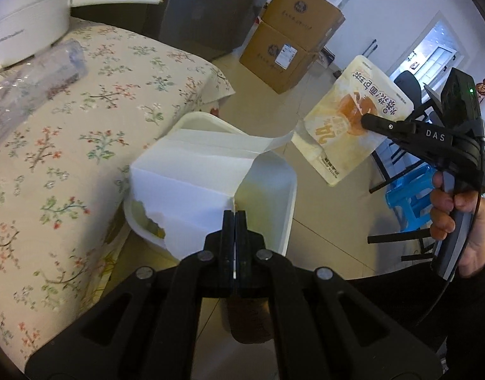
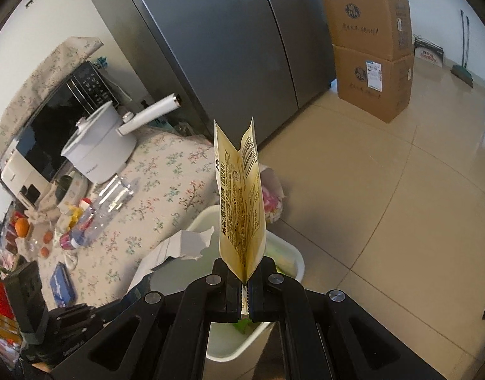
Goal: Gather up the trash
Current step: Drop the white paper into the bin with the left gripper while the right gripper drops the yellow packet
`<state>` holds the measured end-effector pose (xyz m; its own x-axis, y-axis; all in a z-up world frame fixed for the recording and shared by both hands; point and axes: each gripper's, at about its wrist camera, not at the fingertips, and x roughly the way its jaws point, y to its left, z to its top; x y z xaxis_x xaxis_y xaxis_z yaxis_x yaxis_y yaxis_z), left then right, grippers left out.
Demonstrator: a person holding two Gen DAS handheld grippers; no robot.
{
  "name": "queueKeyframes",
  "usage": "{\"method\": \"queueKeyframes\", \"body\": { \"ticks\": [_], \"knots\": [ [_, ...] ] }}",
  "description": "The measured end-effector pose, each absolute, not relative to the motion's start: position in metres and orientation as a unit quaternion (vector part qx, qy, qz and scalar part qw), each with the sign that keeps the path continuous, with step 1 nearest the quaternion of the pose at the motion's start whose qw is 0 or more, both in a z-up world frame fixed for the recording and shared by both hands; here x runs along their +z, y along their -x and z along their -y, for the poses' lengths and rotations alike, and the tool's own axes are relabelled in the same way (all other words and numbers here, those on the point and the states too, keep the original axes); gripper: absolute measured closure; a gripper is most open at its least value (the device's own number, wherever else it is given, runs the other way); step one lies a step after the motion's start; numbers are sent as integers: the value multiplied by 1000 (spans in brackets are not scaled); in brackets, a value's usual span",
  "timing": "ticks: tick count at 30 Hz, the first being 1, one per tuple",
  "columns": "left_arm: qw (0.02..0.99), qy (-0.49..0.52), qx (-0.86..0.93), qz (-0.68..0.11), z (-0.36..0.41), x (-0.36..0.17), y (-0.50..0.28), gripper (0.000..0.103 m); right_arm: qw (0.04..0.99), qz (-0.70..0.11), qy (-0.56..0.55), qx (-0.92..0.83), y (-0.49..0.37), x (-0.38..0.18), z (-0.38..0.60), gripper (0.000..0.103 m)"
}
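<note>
My left gripper (image 1: 234, 218) is shut on a torn white paper box (image 1: 185, 186), held over the white trash bin (image 1: 286, 196) beside the table. The same box (image 2: 179, 247) shows in the right wrist view, above the bin (image 2: 301, 266). My right gripper (image 2: 245, 280) is shut on a yellow snack pouch (image 2: 242, 209), which stands folded above the bin. In the left wrist view the right gripper (image 1: 367, 120) and a hand (image 1: 457, 218) hold that pouch (image 1: 347, 120) to the right of the bin.
A table with a floral cloth (image 1: 68, 145) carries a white pot (image 2: 99, 148), clear plastic bottles (image 2: 112, 202), a blue packet (image 2: 62, 285) and other clutter. A grey fridge (image 2: 217, 47), stacked cardboard boxes (image 2: 372, 50), a blue stool (image 1: 410, 199) and tiled floor (image 2: 385, 190) surround the bin.
</note>
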<state>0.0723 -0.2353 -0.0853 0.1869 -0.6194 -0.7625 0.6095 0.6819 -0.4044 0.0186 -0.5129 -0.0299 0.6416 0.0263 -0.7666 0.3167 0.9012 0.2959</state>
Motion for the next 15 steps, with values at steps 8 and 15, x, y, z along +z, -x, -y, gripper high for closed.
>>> {"method": "queueKeyframes", "body": {
  "ticks": [8,15],
  "knots": [
    [753,-17,-419,-508,255,-98,-61,102,881,-419,-203,-87,-20,-30,512,100],
    [755,-35,-420,-501,258,-101,-60,102,882,-416,-206,-86,-17,-28,513,100]
  ]
}}
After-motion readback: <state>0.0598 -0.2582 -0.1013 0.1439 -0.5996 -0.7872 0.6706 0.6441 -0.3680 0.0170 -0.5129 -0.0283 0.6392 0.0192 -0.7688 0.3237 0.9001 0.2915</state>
